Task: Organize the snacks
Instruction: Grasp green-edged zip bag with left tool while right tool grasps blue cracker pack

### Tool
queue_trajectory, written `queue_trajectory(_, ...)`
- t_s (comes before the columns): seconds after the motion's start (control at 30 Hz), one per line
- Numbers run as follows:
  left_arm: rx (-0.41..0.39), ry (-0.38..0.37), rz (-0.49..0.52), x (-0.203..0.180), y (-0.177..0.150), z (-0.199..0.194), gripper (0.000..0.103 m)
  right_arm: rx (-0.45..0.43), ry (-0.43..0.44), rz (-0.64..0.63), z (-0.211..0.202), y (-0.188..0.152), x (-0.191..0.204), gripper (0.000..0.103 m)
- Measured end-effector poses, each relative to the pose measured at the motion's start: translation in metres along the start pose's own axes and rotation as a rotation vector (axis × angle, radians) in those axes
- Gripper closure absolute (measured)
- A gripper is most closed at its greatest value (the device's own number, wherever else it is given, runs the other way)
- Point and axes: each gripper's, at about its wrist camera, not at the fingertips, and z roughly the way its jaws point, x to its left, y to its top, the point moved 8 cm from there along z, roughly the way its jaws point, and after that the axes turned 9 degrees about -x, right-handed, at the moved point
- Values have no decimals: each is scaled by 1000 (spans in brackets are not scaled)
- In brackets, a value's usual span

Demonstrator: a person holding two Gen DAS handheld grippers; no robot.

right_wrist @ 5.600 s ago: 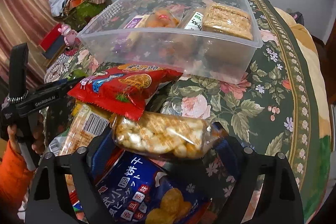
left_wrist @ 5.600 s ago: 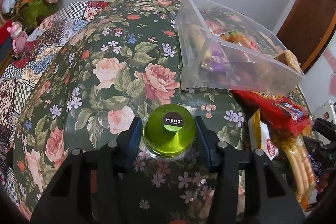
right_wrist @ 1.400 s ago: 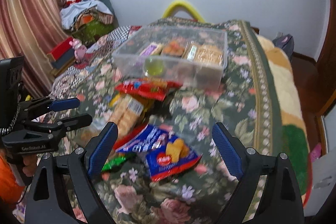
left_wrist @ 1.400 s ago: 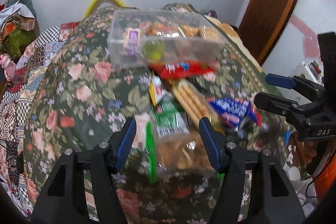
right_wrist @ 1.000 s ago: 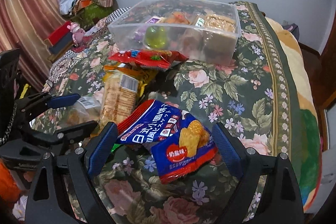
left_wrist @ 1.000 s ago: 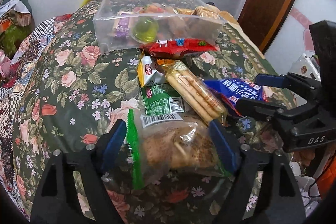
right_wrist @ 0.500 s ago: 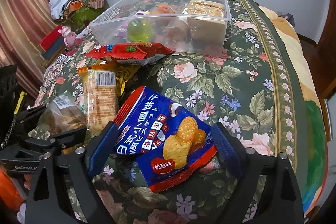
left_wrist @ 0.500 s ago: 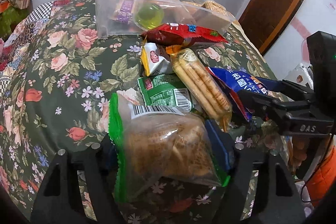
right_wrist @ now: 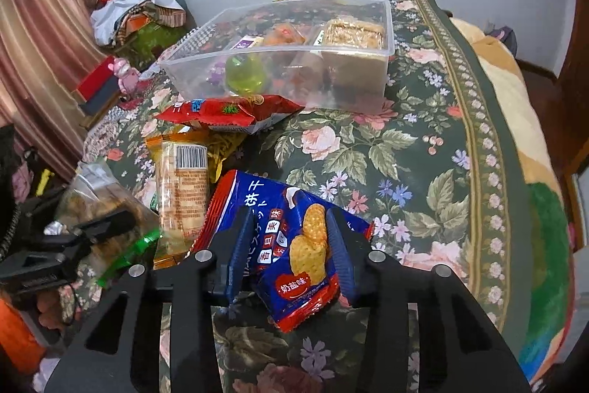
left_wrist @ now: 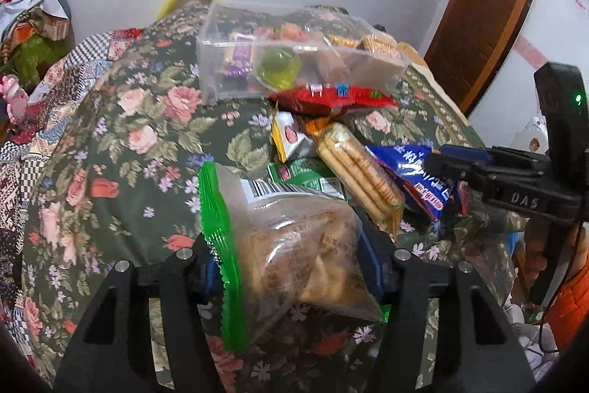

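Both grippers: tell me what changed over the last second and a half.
The left gripper dropped and shut on the clear bag with the green edge. The right gripper came down and shut on the blue cracker packet. The clear bin, red packet and long biscuit pack stayed where they were.

A dark green cloth (right_wrist: 423,150) with pink roses lies under a blue-and-red cracker packet (right_wrist: 291,245), a red wrapper (right_wrist: 228,113), and a clear, green-edged bag (left_wrist: 287,245).
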Motion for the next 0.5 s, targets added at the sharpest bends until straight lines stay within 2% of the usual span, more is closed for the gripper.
queue_trajectory(0.07,-22,10,2,1,5,-7,44,-1,-20,-12,-1,1,1,63)
queue_trajectory(0.1,-33,15,3,2,8,-10,44,7,-27,-11,-2,0,1,55)
queue_trajectory(0.2,-59,16,-5,5,16,-19,44,12,-46,31,-1,-3,-5,21)
queue_trajectory(0.27,-69,16,-8,6,18,-23,44,32,-53,39,3,-8,-8,18)
queue_trajectory(0.4,-82,21,-10,8,22,-27,44,61,-5,101,15,-16,-8,14)
queue_trajectory(0.5,-83,21,-14,7,23,-27,44,58,-9,92,19,-13,-6,16)
